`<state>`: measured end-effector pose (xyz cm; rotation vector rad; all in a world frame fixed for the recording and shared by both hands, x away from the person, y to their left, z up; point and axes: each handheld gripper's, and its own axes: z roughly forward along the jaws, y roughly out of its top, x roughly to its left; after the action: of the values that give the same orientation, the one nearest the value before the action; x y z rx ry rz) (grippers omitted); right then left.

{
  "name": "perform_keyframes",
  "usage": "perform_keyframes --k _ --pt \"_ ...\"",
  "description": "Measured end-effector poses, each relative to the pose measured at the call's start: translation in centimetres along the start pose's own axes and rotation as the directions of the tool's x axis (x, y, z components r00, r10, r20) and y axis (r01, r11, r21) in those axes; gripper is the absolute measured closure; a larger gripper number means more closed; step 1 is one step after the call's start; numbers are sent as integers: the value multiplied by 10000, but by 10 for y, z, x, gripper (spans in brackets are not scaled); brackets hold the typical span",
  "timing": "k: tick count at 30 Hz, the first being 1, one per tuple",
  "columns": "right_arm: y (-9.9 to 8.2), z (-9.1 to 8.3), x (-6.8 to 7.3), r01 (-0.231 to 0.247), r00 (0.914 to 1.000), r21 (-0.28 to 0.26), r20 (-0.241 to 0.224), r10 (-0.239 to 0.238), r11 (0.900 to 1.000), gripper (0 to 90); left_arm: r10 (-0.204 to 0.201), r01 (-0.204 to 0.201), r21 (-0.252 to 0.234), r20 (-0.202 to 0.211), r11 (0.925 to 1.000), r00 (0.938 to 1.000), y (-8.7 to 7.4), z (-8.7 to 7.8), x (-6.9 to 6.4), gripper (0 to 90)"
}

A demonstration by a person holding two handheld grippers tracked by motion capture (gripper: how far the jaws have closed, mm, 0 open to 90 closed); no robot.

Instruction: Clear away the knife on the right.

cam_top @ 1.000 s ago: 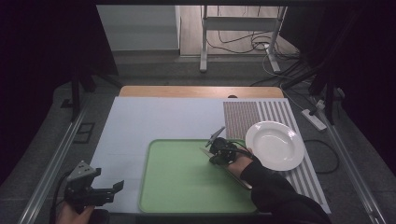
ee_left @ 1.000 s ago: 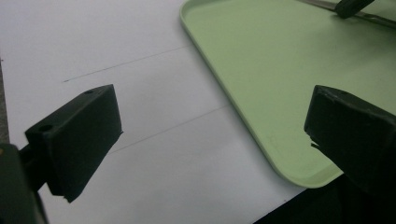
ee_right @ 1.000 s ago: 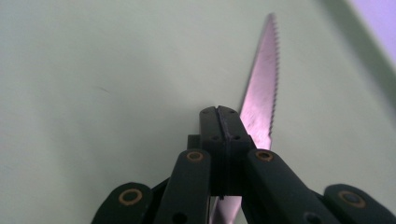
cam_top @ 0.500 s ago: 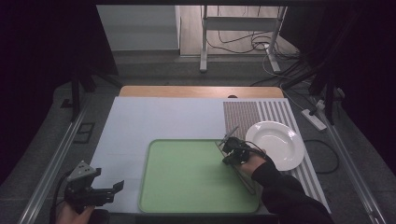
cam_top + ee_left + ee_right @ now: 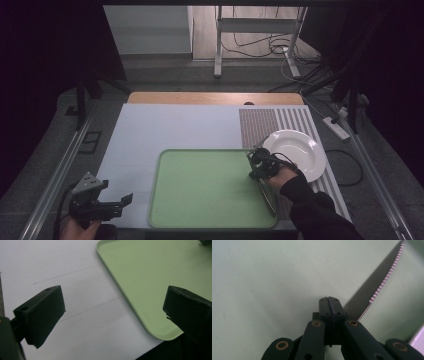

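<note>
A green tray (image 5: pixel 200 190) lies at the front middle of the table, with a white plate (image 5: pixel 295 152) just beyond its far right corner. My right gripper (image 5: pixel 251 159) hovers over the tray's right edge close to the plate's near rim. Its jaws are shut with nothing visible between them. In the right gripper view the shut gripper (image 5: pixel 329 300) points at the bare tray (image 5: pixel 262 277). My left gripper (image 5: pixel 117 192) stands open at the table's front left corner. In the left gripper view the wide-apart gripper (image 5: pixel 112 307) frames the tray's near corner (image 5: pixel 150 277).
The plate rests on a grey striped mat (image 5: pixel 260 125) along the right side. A white sheet (image 5: pixel 165 125) covers the remaining tabletop. In the right gripper view a dark band with a pink toothed edge (image 5: pixel 384 282) crosses the upper right. Cables and a metal stand lie on the floor behind.
My right gripper has moved to the right across the tray, from near its far middle to its right edge beside the plate. The left gripper has kept still.
</note>
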<state>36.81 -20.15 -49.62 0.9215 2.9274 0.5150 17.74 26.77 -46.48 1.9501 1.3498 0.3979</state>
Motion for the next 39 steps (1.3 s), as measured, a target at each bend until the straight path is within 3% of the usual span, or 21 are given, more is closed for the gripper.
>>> perform_keyframes --k 11,17,24,39 --pt "-14 -9 -11 -601 9978 -68 -292 599 9982 900 2 -2 11 -2 10000 10000 0 0 0 37" --pt "-20 -14 -14 -820 9966 -188 -132 818 9965 892 11 -11 9 -7 10000 10000 0 0 0 37" --pt "-21 -21 -14 -817 9966 -598 -171 808 9949 883 8 -8 17 -12 10000 10000 0 0 0 37" --pt "-17 -38 0 -911 9958 -1663 -26 920 9819 530 84 -84 15 -18 10000 10000 0 0 -1 39"
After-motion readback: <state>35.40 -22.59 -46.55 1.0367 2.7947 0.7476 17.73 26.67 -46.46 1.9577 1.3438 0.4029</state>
